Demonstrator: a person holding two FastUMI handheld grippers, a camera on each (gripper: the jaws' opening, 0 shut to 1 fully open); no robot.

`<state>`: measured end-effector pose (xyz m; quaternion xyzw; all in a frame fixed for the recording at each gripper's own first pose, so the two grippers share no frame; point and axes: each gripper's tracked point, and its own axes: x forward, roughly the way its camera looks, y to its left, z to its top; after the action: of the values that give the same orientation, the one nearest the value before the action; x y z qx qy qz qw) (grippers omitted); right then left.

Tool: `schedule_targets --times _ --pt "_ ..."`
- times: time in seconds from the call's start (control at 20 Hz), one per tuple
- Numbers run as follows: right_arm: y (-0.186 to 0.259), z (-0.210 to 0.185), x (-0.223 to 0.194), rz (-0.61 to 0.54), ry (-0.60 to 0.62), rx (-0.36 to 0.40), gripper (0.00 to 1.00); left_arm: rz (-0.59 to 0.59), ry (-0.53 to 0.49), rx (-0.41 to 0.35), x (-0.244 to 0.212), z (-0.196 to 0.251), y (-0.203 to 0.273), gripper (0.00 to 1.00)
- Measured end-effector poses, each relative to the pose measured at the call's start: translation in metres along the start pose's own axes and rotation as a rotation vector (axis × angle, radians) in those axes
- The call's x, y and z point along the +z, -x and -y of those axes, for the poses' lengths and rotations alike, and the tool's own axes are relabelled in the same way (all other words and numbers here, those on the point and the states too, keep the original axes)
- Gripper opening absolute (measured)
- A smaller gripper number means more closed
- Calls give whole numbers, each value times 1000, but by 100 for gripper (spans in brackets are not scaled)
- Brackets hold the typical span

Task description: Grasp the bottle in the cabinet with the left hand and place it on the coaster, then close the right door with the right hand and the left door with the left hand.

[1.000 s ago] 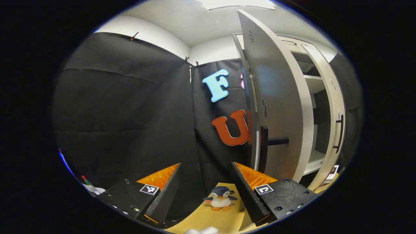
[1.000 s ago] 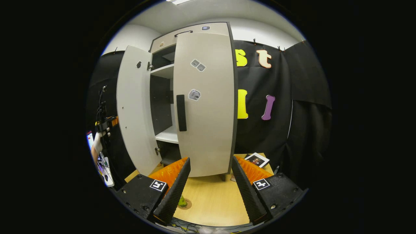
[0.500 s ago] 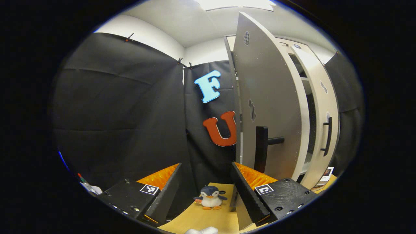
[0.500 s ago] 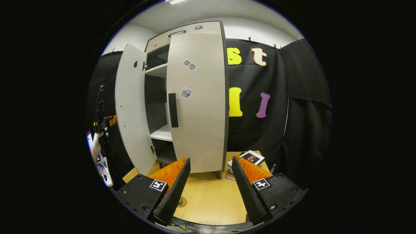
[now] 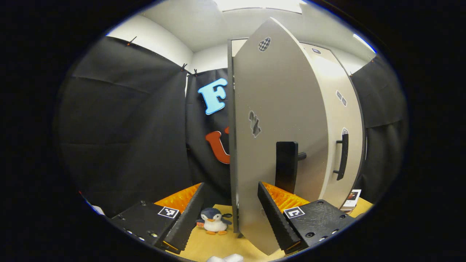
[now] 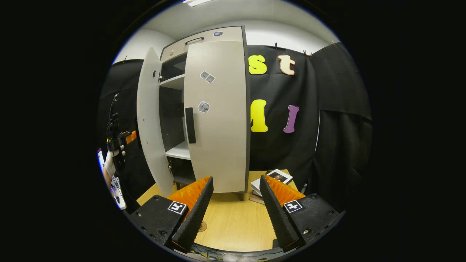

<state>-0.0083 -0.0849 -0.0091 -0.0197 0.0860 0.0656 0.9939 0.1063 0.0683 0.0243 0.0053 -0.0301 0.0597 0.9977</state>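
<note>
In the left gripper view the pale left cabinet door (image 5: pixel 269 109) stands partly open, its hinge-side edge rising between my fingers. My left gripper (image 5: pixel 231 218) is open, and its right finger (image 5: pixel 276 218) lies against the door's outer face below the black handle (image 5: pixel 286 165). The right door (image 6: pixel 216 120) lies flush with the cabinet. My right gripper (image 6: pixel 233 214) hangs open above the table, apart from that door. A round coaster (image 6: pixel 202 226) peeks out beside its left finger; the bottle is hidden.
A small penguin toy (image 5: pixel 214 221) stands on the wooden table (image 6: pixel 236 222) left of the cabinet. Stacked books (image 6: pixel 271 179) lie beside the cabinet's right foot. A hand holds the left gripper (image 6: pixel 118 140) beyond the left door (image 6: pixel 151 120).
The left door has swung a good way toward shut, with my left gripper following it. The gap at the right door, seen from the left gripper, has closed. My right gripper backed off slightly.
</note>
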Motion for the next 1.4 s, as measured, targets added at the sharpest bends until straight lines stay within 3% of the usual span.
schedule_targets --times 0.15,0.3,0.85,1.15,1.4 --pt "3 3 1 5 -12 -7 79 -3 -5 -53 1 27 -6 87" --pt "9 6 1 9 -12 -20 79 -10 -8 -85 0 44 -12 96" --pt "7 2 4 28 -21 -36 80 -22 -5 -94 9 43 -3 96" --pt "-6 -14 10 47 -24 -25 79 10 12 -124 31 33 43 96" --pt "-17 -33 11 58 -19 -6 79 -4 16 -98 21 23 84 96"
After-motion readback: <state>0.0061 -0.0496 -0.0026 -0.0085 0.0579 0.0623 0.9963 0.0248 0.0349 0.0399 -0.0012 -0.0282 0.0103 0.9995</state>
